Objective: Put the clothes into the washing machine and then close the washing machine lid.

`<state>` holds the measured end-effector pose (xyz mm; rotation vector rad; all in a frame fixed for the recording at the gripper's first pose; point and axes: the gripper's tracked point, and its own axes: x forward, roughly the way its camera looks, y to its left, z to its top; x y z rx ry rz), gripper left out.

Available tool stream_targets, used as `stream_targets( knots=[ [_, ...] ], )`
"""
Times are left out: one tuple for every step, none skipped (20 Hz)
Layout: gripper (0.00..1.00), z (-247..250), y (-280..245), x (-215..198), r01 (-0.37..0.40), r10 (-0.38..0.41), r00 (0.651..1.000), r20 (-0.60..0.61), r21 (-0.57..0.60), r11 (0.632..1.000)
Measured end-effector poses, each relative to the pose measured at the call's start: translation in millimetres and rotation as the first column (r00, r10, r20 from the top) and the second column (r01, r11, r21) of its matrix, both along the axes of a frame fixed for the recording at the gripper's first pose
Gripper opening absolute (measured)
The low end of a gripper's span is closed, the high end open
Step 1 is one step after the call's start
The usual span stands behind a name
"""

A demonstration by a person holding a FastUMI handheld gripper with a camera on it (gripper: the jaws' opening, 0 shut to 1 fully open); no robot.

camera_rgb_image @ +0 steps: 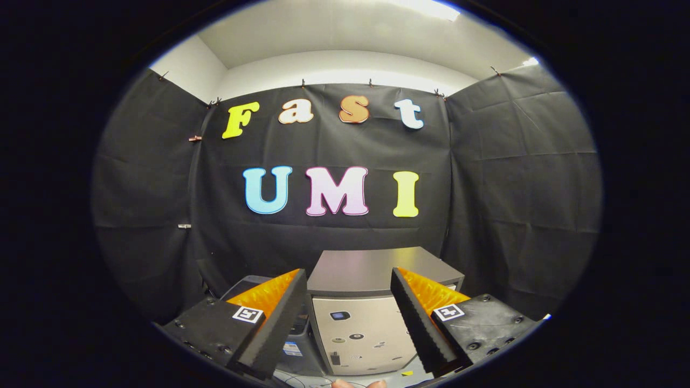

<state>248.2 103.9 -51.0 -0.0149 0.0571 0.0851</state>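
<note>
Gripper (pixel 349 323) fingers stand spread apart, gripping nothing, with open room between them. Framed in that gap, just beyond the tips, is the washing machine (pixel 361 323): a boxy unit, upright, its front panel facing the fingers, flat lid (pixel 372 269) lying down level on top.

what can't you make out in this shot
- Gripper: fingers open, nothing between them.
- Box beyond the fingers: sides hidden by the fingers; whether it is the washer, I cannot tell.
- Marks on its front: too small to make out.
- Dark item beside it: mostly behind the left finger.
</note>
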Motion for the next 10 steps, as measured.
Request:
stream_targets(
  knots=[
    [0.99,2.1,0.8,-2.5,-0.001,0.001,1.0,0.003,-0.001,1.0],
    [0.99,4.3,0.2,-3.5,0.001,-0.001,1.0,0.008,0.0,1.0],
    [0.99,7.1,1.0,-6.0,-0.001,0.001,1.0,0.015,0.001,1.0],
    [0.99,9.2,2.6,-7.3,-0.001,0.001,1.0,0.022,0.003,1.0],
    [0.99,10.7,2.1,-8.4,0.001,-0.001,1.0,0.023,0.001,1.0],
    [0.99,9.6,1.3,-9.8,0.003,-0.003,1.0,0.023,-0.001,1.0],
    [0.99,8.9,1.1,-10.5,0.004,-0.004,1.0,0.022,-0.003,1.0],
    [0.99,9.1,1.5,-11.8,0.003,-0.003,1.0,0.021,-0.002,1.0],
    [0.99,8.9,3.6,-12.6,-0.003,0.003,1.0,0.021,0.0,1.0],
    [0.99,7.2,4.6,-11.9,-0.002,0.002,1.0,0.017,-0.003,1.0]
  ],
)
